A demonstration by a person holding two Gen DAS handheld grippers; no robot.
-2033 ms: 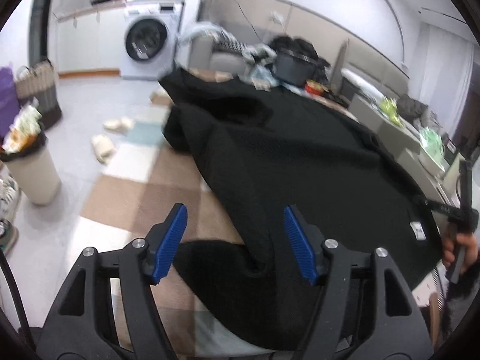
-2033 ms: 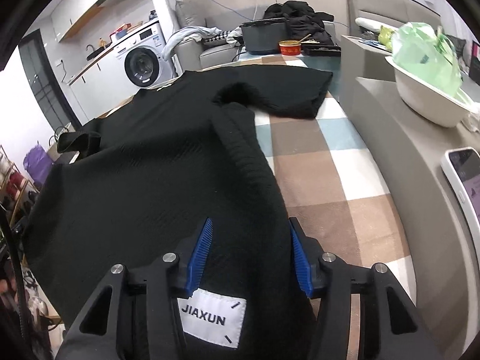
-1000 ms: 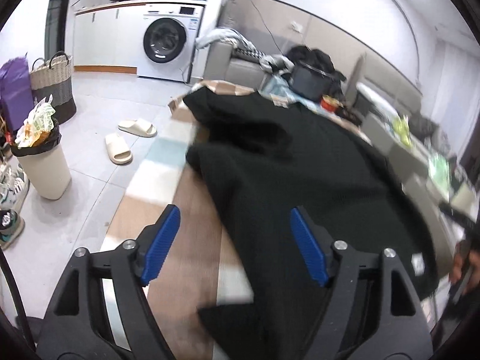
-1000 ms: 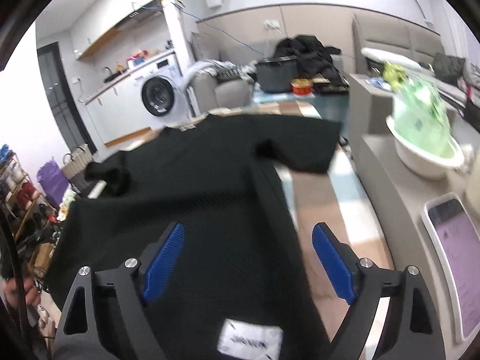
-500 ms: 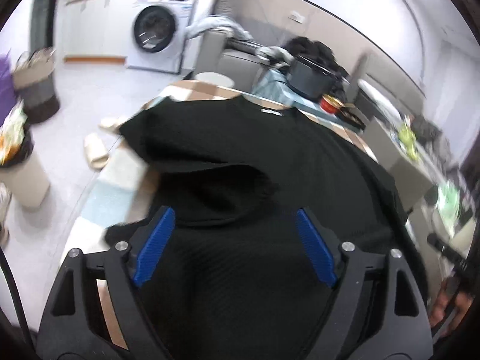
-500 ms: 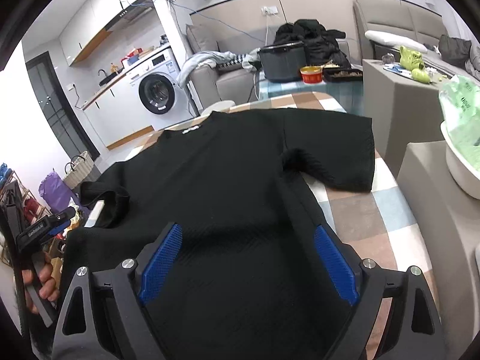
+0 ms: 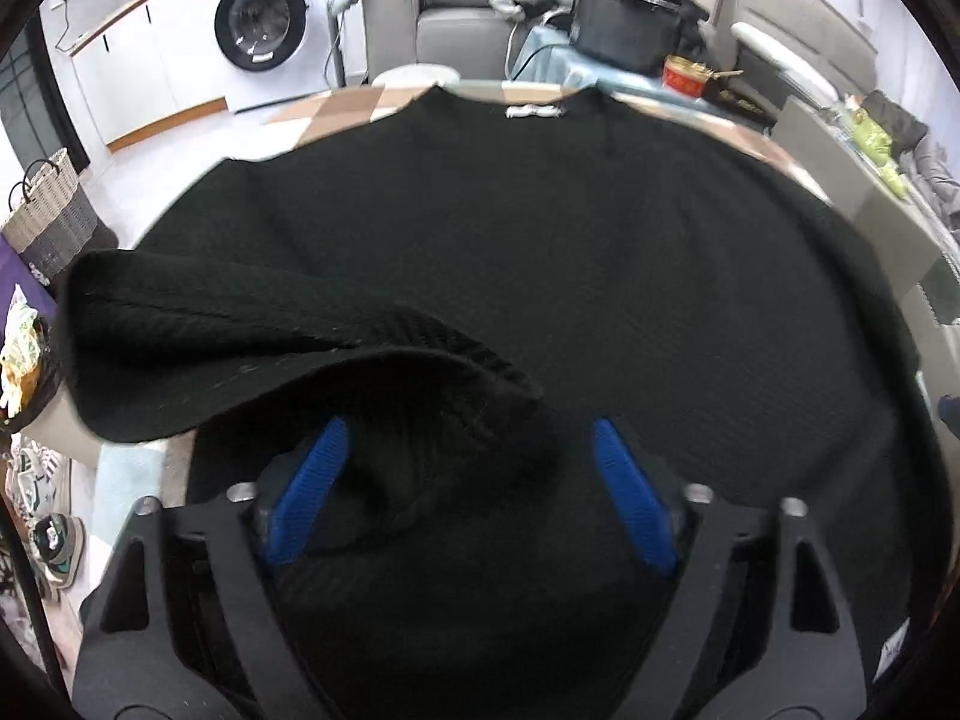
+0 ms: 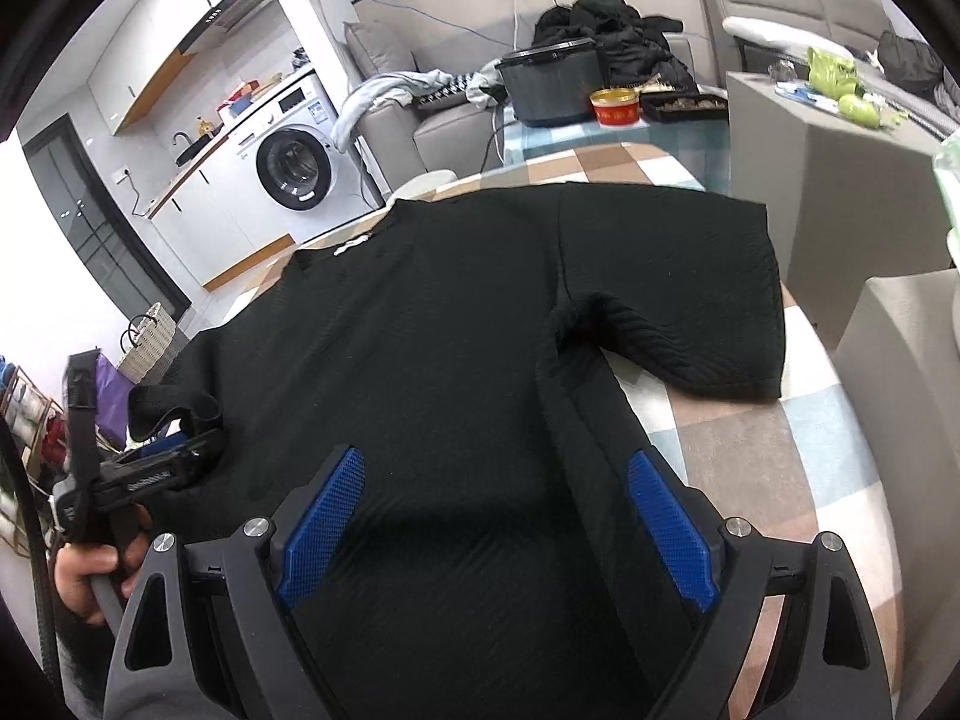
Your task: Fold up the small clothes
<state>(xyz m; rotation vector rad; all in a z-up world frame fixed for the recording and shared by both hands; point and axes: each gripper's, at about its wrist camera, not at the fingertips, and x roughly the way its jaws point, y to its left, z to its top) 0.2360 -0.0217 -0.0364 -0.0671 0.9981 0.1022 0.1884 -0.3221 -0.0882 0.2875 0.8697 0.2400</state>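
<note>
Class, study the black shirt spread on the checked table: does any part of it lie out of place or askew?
Yes. The black shirt mostly lies flat, and its right sleeve is spread out. The left sleeve is crumpled and curled over near the left gripper, whose jaws are closing with fabric between them.

Both views are fisheye, each looking forward and steeply down along its own gripper's two blue-padded fingers. The left wrist view sits very close over the black T-shirt (image 7: 600,252), near its bunched left sleeve (image 7: 240,336), facing the collar at 12 o'clock — the shirt fills almost the whole circle. The right wrist view sits a little farther back, over the hem side, facing the same way, with the right sleeve (image 8: 708,276) at 2 o'clock. Both share the shirt, the checked table top (image 8: 780,438), the washing machine (image 7: 264,24) at 11 o'clock and the grey sofa (image 8: 444,120) at 12 o'clock.
</note>
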